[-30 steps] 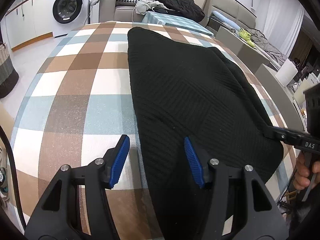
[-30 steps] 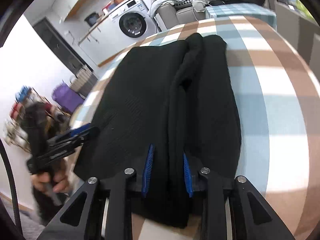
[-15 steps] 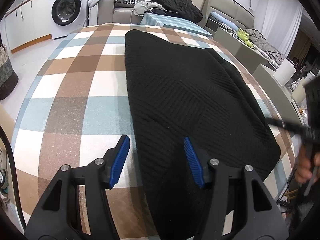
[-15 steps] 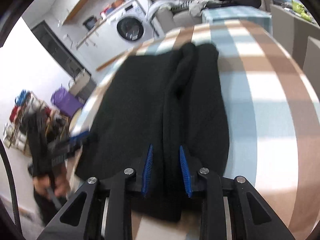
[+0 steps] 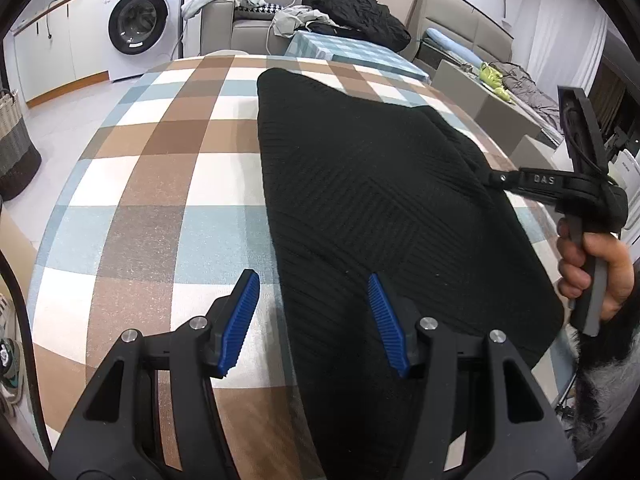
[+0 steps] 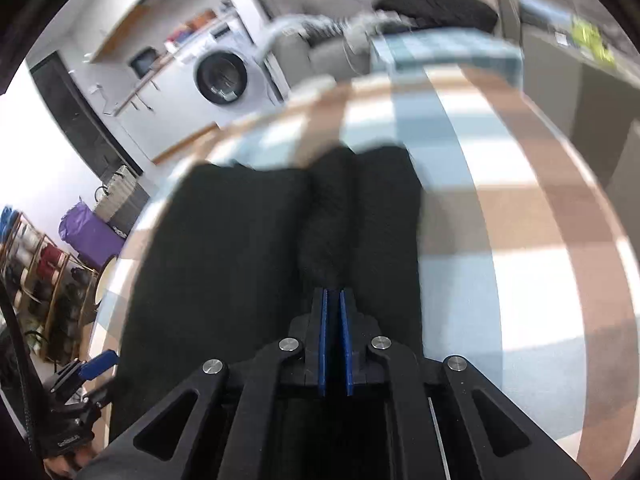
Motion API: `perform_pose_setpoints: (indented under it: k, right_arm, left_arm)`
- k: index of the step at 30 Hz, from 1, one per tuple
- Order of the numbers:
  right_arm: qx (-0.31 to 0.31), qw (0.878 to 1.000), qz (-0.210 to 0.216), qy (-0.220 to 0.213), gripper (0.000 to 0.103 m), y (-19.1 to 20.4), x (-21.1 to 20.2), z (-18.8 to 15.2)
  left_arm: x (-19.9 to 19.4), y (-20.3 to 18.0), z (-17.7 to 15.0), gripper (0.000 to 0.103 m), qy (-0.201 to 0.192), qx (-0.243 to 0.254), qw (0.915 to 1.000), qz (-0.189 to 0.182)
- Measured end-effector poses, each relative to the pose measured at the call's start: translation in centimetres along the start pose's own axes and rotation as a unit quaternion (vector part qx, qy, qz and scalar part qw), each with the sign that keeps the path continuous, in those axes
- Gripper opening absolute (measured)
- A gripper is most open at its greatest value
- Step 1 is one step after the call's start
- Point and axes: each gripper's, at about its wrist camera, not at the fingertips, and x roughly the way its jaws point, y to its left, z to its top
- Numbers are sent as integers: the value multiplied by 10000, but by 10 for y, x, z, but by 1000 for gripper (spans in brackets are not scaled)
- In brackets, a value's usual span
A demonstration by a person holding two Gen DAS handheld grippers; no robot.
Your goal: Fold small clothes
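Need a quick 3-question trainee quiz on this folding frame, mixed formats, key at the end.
1. True or false: the left gripper has its blue pads clamped together.
2. Multiple choice: the right gripper is shut on A) a ridge of the black knit garment, B) the checked tablecloth, C) nothing.
3. Fill in: the white appliance at the far wall is a ____.

Key
1. False: its pads stand apart, straddling the garment's near left edge without pressing it.
2. A: in the right wrist view a raised fold runs into the nearly closed pads.
3. Washing machine.
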Motion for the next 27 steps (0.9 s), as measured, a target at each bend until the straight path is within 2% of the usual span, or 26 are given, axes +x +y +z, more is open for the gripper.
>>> perform_pose_setpoints:
  k: [4,5,7,9,11,12,13,14,15,17,19,21,22,25,27]
  right_arm:
    - [390,9966,730,-57,22,-19,-15,-6]
    - [401,9955,853,-50,22,-20,-18,-7]
    - [323,9933,1106,80,34,-16,-17,-11]
    - [237,9920,1221,201,41,-10,-12,-14]
    - [96,9918,1243,275,41,-1,-4,-15]
    - [24,9919,1245,267,38,3,-2,-16]
    - [-119,9924,1201,248,25,8,2,-15]
    - [-201,9933,1115,244,17,12,5,-15]
    - [-296,9939,1035,260,13,17,8,-14]
    - [-584,9941,907,95,11,30,-1,-13]
    - [-936,9926,754,-187,11,43,-27,-7]
    - [-984,9913,692,-533,11,43,-55,-3]
    - [-941,9927,475,-593,11,37,-59,-2]
    - [-613,9976,132,-297,11,13,-39,-2]
    - [-396,9991,171,-42,12,-1,-24,-5]
  left_arm:
    - [0,1,0,54,-1,-6,10000,-31]
    - [0,0,0,54,-8,-5,10000,-43]
    - [1,0,1,54,-4,-3,10000,-32]
    - [2,-1,1,54,5,-3,10000,-35]
    - [1,-1,1,54,-5,-1,10000,-34]
    - [1,-1,1,54,-12,4,10000,-27]
    - [0,-1,1,54,-19,5,10000,-23]
    - [0,-1,2,54,-25,-4,10000,-14]
    - [-1,-1,2,54,-35,-10,10000,-10]
    - [-5,-1,3,54,-85,-4,10000,-11]
    - [-9,-2,5,54,-126,18,9999,-53]
    - [-9,-4,6,54,-126,50,9998,-112]
    - [-8,-5,6,54,-118,65,9998,-123]
    - [-1,-10,7,54,-21,104,9998,-154]
    - [2,-13,6,54,11,135,9997,-207]
